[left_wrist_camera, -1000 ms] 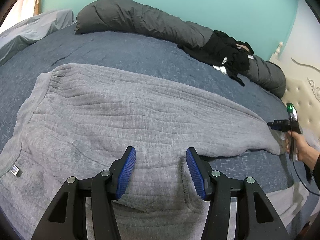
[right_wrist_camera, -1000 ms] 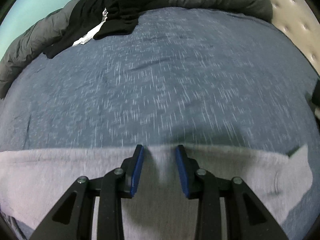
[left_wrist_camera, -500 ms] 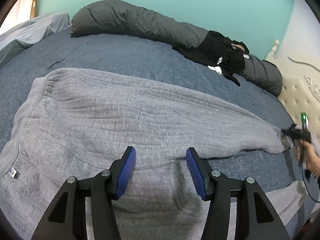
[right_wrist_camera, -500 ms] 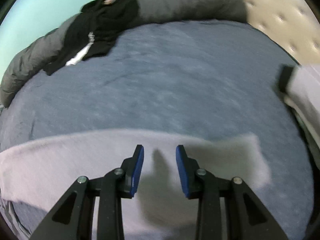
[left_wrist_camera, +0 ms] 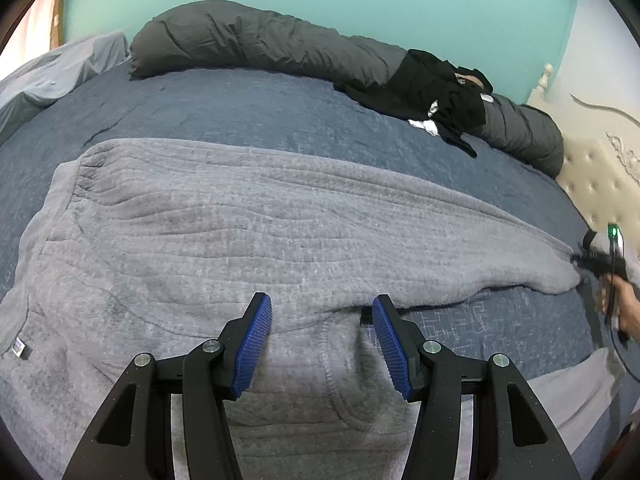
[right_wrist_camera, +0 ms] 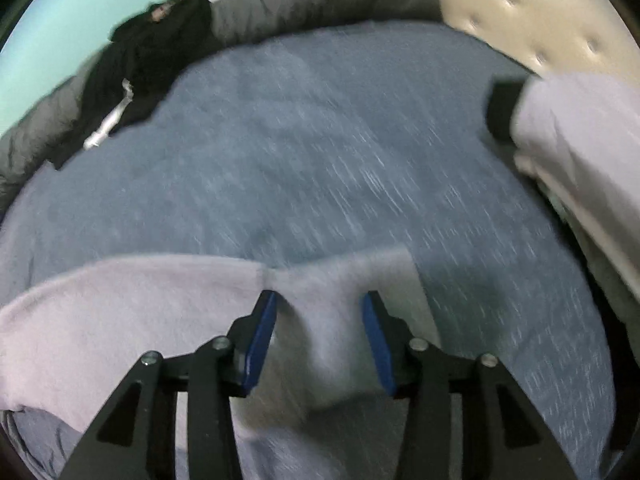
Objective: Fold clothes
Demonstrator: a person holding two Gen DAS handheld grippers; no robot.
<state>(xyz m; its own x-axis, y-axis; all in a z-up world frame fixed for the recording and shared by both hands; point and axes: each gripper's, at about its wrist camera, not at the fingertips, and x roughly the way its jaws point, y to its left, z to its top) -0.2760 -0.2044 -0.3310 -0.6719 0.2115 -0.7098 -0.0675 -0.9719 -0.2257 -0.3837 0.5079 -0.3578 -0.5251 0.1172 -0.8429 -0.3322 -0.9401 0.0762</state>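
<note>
A pair of grey sweatpants (left_wrist_camera: 248,220) lies spread out flat on the blue bed cover (left_wrist_camera: 240,108). The waist end, with a small tag, is at the left of the left wrist view, and one long leg runs off to the right, toward the padded cream headboard (left_wrist_camera: 592,176).

The left claw (left_wrist_camera: 322,320) hovers over the middle of the sweatpants, just where the two legs split. Its blue pads (left_wrist_camera: 252,340) are spread apart, and nothing is pinched between them (only grey cloth lies below).

The right claw (right_wrist_camera: 318,312) is at the far end of that long leg, close to the headboard. Its jaws have just been opening, and they stand apart now. The leg cuff (right_wrist_camera: 344,276) lies under and between the blue pads, but they do not squeeze it. That picture is blurry, so I cannot tell if a pad touches the cloth. In the left wrist view the right claw (left_wrist_camera: 588,260) shows small at the leg's end, held by a person's hand (left_wrist_camera: 624,304).

A rolled grey quilt (left_wrist_camera: 256,44) lies along the far side of the bed cover, by the green wall. A heap of black clothes (left_wrist_camera: 432,88) sits on the quilt, nearer the headboard. A pale bundle of cloth (right_wrist_camera: 580,128) lies beside the headboard.
</note>
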